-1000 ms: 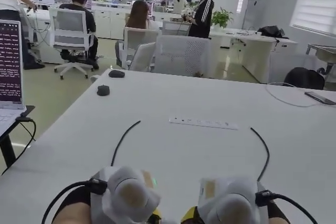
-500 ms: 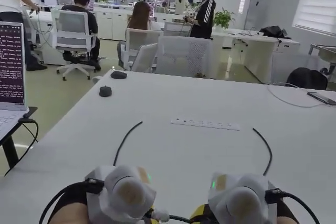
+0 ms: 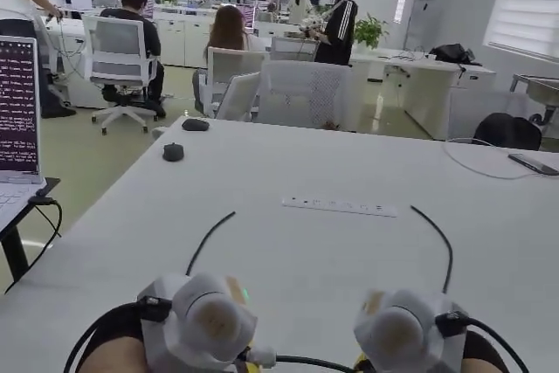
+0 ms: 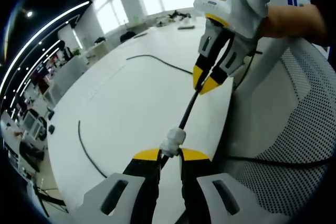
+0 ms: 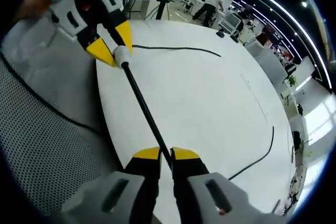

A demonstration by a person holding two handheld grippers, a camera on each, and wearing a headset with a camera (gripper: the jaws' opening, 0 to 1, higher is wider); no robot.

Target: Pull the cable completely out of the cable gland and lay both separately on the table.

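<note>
The left gripper (image 4: 169, 155) rises from the bottom centre, its yellow-tipped fingers (image 4: 147, 155) closed on a white gland (image 4: 173, 141). A black cable (image 4: 188, 111) runs straight from the gland up and to the right into the closed tips of the right gripper (image 4: 206, 80), which hangs from the upper right with a hand (image 4: 294, 22) behind it. The white counter (image 4: 131, 103) spreads across the middle. Two loose black cords lie on it, one curved at the lower left (image 4: 86, 150), one near the upper centre (image 4: 157, 61). A mesh chair (image 4: 299, 124) occupies the right side.
</note>
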